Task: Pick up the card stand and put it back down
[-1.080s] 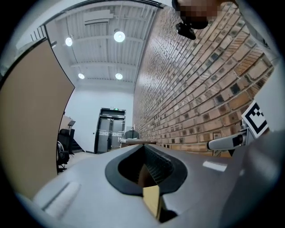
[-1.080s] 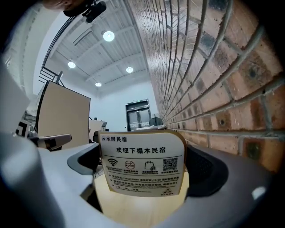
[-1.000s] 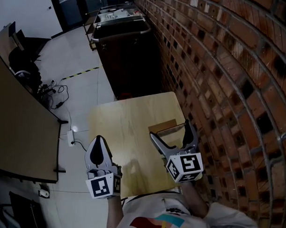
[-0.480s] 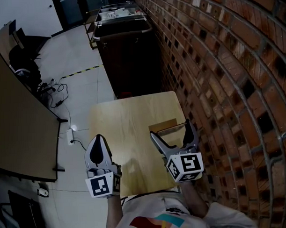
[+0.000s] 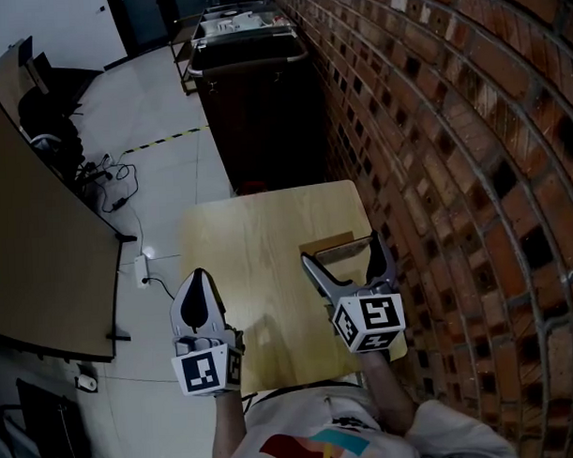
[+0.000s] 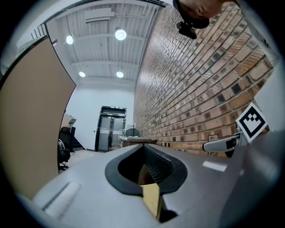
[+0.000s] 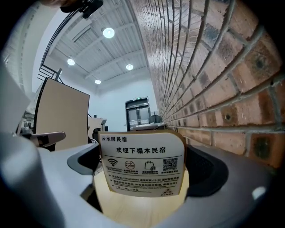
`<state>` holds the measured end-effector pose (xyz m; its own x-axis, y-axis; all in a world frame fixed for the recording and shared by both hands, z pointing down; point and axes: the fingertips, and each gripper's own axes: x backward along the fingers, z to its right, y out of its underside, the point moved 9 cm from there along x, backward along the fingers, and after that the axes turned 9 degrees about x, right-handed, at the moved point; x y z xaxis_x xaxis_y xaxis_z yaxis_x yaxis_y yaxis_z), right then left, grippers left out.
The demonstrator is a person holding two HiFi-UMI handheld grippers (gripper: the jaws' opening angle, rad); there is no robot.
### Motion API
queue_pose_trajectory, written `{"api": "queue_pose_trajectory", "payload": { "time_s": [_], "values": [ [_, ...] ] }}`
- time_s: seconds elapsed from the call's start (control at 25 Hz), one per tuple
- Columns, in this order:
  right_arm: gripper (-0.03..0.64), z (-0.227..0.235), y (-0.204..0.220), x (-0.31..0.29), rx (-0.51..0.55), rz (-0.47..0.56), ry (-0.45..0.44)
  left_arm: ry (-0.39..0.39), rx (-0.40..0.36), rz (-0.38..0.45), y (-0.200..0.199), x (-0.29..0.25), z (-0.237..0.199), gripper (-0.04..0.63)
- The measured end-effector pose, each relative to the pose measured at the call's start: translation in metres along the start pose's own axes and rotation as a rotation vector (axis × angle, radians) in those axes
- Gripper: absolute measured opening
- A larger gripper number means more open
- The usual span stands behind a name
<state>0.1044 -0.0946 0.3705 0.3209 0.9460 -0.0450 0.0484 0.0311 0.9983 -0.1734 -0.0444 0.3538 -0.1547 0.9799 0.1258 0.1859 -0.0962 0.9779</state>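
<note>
Brick wall [image 5: 452,124] just right of your right gripper [image 5: 341,251], wooden table [image 5: 259,238] beneath both grippers, your left gripper [image 5: 197,279] pinched closed and empty, right jaws spread wide, card stand [image 7: 141,164] upright between them.

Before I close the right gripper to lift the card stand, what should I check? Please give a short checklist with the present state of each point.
1. Card stand is between the jaws of the right gripper: ok, it is centred there in the right gripper view.
2. Right jaws are apart and not yet pressing on the stand: ok.
3. Stand is upright on the table: ok.
4. Left gripper is out of the way: ok. It is shut, empty and near the table's left edge.
5. There is room between the right jaw and the brick wall: cannot tell.
</note>
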Motion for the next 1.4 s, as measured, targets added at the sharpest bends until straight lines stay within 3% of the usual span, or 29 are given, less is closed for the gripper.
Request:
{"api": "queue_pose_trajectory", "payload": {
  "time_s": [0.24, 0.52, 0.68, 1.0, 1.4],
  "values": [
    [0.575, 0.006, 0.015, -0.04, 0.031, -0.034, -0.003, -0.014, 0.008, -0.009, 0.004, -0.002, -0.005, -0.006],
    [0.575, 0.034, 0.091, -0.147, 0.0, -0.265, 0.042, -0.034, -0.01, -0.059, 0.011, 0.0, -0.015, -0.006],
    [0.575, 0.045, 0.12, -0.184, -0.016, -0.345, 0.05, -0.064, -0.013, -0.101, 0.019, -0.003, -0.024, -0.005],
    [0.575, 0.045, 0.156, -0.244, -0.02, -0.435, 0.033, -0.099, -0.03, -0.137, 0.03, -0.023, -0.037, -0.006],
    [0.575, 0.043, 0.177, -0.262, -0.032, -0.479, 0.027, -0.123, -0.021, -0.162, 0.04, -0.035, -0.046, -0.006]
  ]
}}
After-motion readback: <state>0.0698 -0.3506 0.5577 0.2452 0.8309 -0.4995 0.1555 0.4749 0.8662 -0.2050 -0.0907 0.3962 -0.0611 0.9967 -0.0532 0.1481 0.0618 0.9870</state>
